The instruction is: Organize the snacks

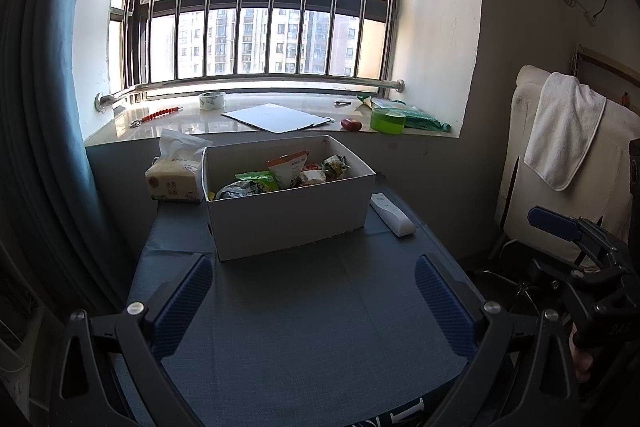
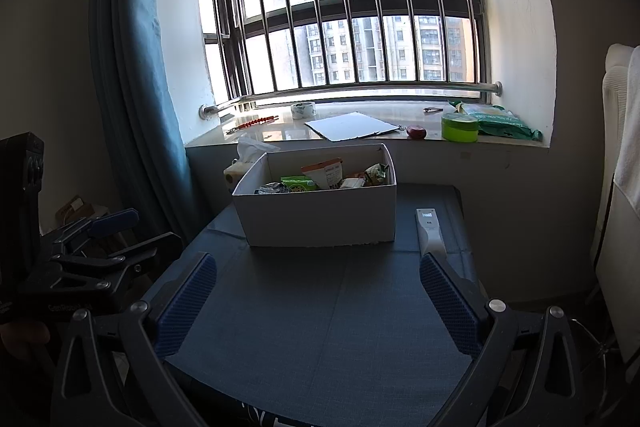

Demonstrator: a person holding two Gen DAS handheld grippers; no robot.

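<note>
A tissue pack (image 1: 176, 175) printed with Chinese characters too small to read stands at the far left of a blue-covered desk (image 1: 312, 307), touching one white cardboard box (image 1: 288, 215) that holds the snacks (image 1: 280, 175). The box sits toward the back of the desk under a barred window, its long axis running left to right and angled slightly in the left wrist view. About five packets show above its rim: a dark crumpled one, two green ones, an upright orange-and-white pouch (image 2: 325, 172) with illegible print, and a pale one. One white remote (image 2: 430, 231) lies just right of the box, its long axis pointing away from the cameras. On the windowsill (image 1: 192, 125) behind: one tape roll (image 1: 212, 100), one white sheet (image 1: 276, 117), one small red object (image 1: 351, 124), one green round tub (image 2: 460, 127), one green bag (image 2: 504, 123). Both the left gripper (image 1: 314, 301) and right gripper (image 2: 318, 301) hover over the bare near half of the desk, blue-padded fingers (image 2: 188, 303) spread wide, holding nothing.
</note>
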